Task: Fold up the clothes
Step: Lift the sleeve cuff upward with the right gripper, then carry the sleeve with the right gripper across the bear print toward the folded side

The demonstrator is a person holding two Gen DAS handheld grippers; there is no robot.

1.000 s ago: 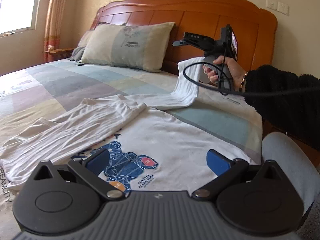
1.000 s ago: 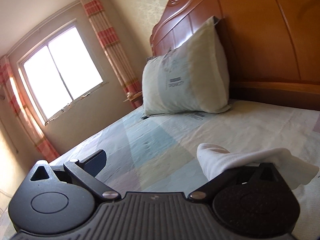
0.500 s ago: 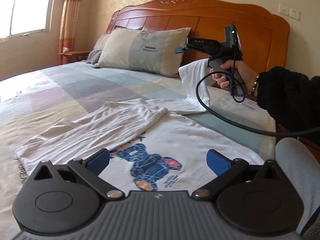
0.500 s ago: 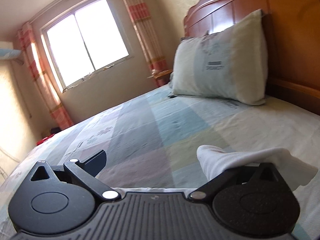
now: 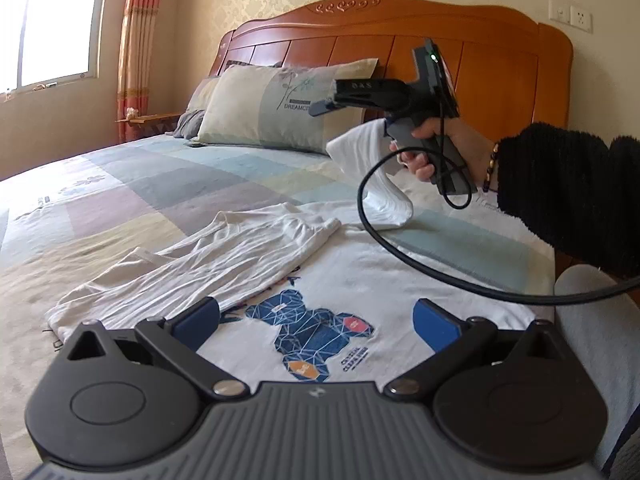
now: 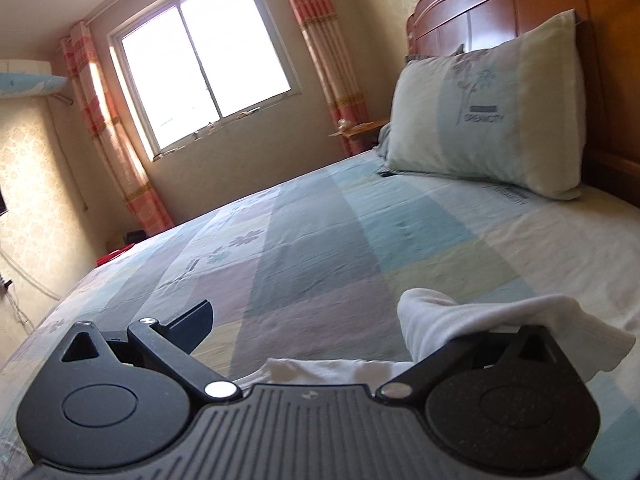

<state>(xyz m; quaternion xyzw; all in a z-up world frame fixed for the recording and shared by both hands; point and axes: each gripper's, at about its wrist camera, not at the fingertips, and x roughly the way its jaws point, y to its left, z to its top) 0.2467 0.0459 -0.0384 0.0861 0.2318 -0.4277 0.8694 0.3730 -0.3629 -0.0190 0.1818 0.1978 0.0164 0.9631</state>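
Observation:
A white T-shirt (image 5: 380, 276) with a blue geometric bear print (image 5: 316, 336) lies face up on the bed, its left side folded in over the chest. My left gripper (image 5: 320, 320) hovers open just above the print, holding nothing. A hand holds my right gripper (image 5: 322, 106) raised above the shirt's far right corner. Its jaws stand wide apart, and the white sleeve (image 5: 360, 156) hangs draped over one finger. In the right wrist view the sleeve (image 6: 460, 320) covers the right finger, while the right gripper (image 6: 312, 320) faces across the bed.
The patchwork bedsheet (image 5: 168, 192) stretches left toward a window (image 6: 204, 52) and striped curtains. Pillows (image 5: 276, 108) lean on the wooden headboard (image 5: 500, 80). A black cable (image 5: 384, 236) loops from the right gripper over the shirt. A dark sleeve (image 5: 568, 192) and grey trouser knee (image 5: 592, 312) are at right.
The right gripper, with the sleeve still draped on it, has turned and swung left toward the window side. The left gripper's view has shifted slightly; the shirt body lies as before.

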